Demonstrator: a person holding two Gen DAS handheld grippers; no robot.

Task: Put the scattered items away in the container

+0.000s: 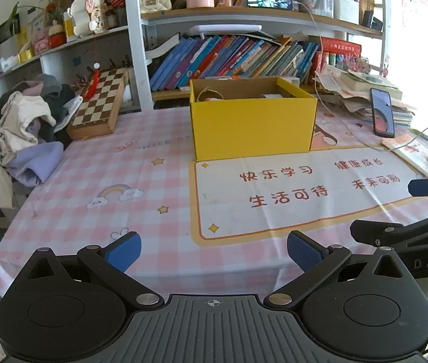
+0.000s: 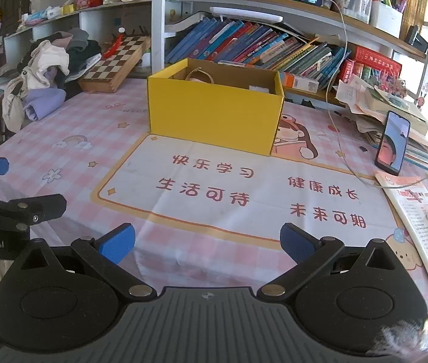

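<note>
Container: yellow box (image 1: 253,121) stands on the counter (image 1: 93,181), at the far edge of the white printed mat (image 1: 304,193), well apart from both hand-held grippers.
Contents: a few items show above the rim, too hidden to identify; no loose items lie on the mat.
Left hand-held gripper (image 1: 214,254): blue pads spread wide, nothing between them; held low near the counter's front edge, aimed at the box.
Right hand-held gripper (image 2: 208,242): pads likewise spread and empty; level, just beside the left one.
Risk, collision: the two tools sit close; a careless swing may knock them together.
Risk, cable: the white cable (image 2: 339,139) and propped phone (image 2: 392,143) lie rightward; a reach there may snag them.
Risk, box: a nudge may slide the light cardboard.
</note>
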